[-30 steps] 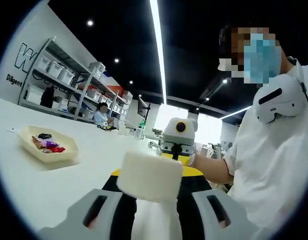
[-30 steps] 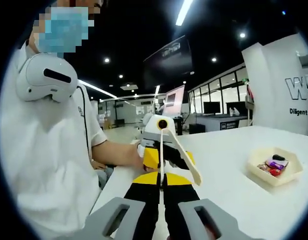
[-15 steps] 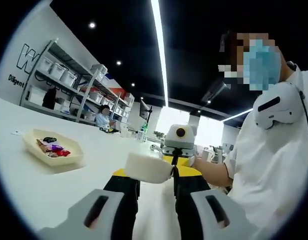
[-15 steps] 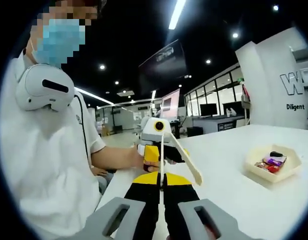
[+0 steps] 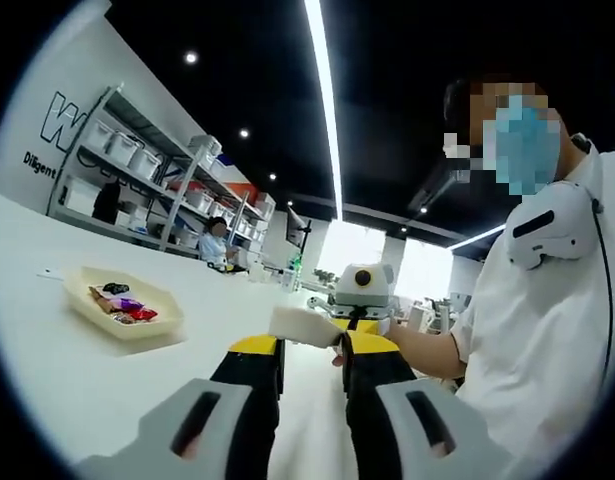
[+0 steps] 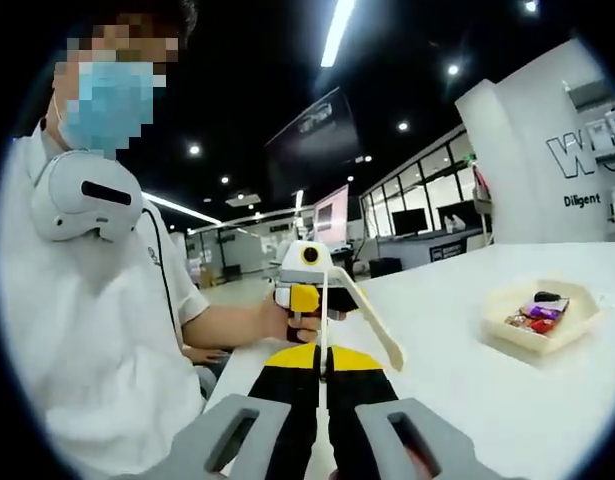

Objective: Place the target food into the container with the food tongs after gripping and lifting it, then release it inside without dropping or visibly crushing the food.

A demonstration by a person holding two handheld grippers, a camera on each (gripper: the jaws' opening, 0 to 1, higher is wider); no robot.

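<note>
My right gripper [image 6: 324,352] is shut on the base of cream food tongs [image 6: 372,325]. One arm of the tongs rises straight up, and the other slants off to the right. A shallow cream tray [image 6: 547,340] holding several wrapped sweets [image 6: 532,315] sits on the white table to the right. In the left gripper view, the same tray [image 5: 137,330] with the sweets [image 5: 122,305] lies to the left. My left gripper [image 5: 312,345] has its jaws apart, with table showing between them. A white tong tip [image 5: 305,327] hangs just past its fingertips. The two grippers face each other.
The white table [image 5: 67,380] runs wide around the tray. A person in a white shirt [image 6: 97,330] stands close behind, a hand [image 6: 287,322] around the left gripper [image 6: 305,285]. The right gripper [image 5: 359,290] sits ahead. Shelving [image 5: 137,170] lines the far wall.
The left gripper has drawn back from the tongs, so the white tip has gone from large and close to small at the fingertips. The right gripper keeps its hold.
</note>
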